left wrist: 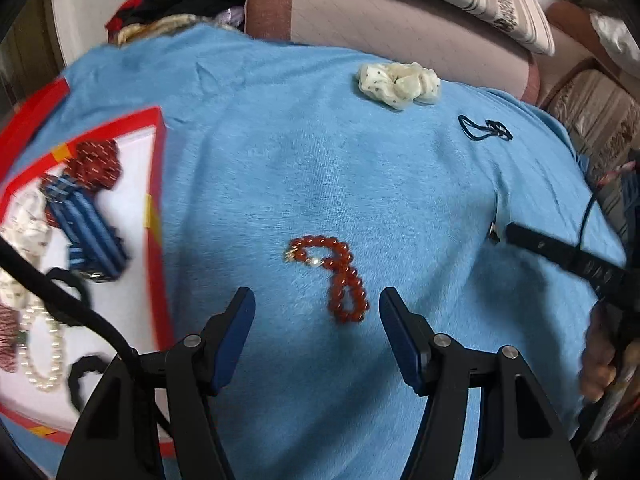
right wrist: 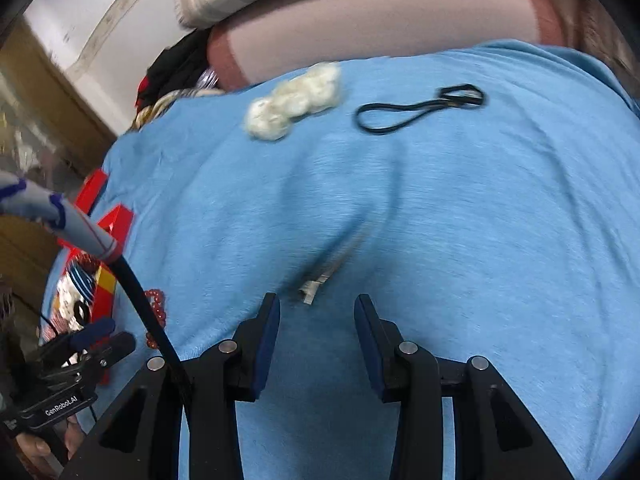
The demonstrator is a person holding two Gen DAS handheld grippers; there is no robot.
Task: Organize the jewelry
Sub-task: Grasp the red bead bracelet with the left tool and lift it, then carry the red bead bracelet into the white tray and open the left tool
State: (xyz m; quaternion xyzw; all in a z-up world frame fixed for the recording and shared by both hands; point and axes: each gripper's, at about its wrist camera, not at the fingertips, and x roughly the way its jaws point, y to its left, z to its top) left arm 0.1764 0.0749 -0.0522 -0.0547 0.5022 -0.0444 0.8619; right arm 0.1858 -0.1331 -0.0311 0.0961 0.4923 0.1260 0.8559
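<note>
Task looks roughly half done, judging by what sits where. Red-rimmed tray at the left of the blue cloth already holds several pieces: a pearl bracelet, a dark red scrunchie, a blue striped bow, black hair ties and some pale fabric bits. Still loose on the cloth: red bead bracelet, cream scrunchie, thin black hair elastic, and a small metallic piece, too blurred to identify, maybe a clip or chain. Left gripper has fingers wide apart, empty, hovering just short of the red bead bracelet, which lies between and slightly ahead of the tips; likely the next pick. Right gripper also has fingers apart, holding nothing, with the small metallic piece just ahead of the tips. So 4 items left to move into the tray, as far as visible. Surface under the cloth is hidden; cushions behind.
</note>
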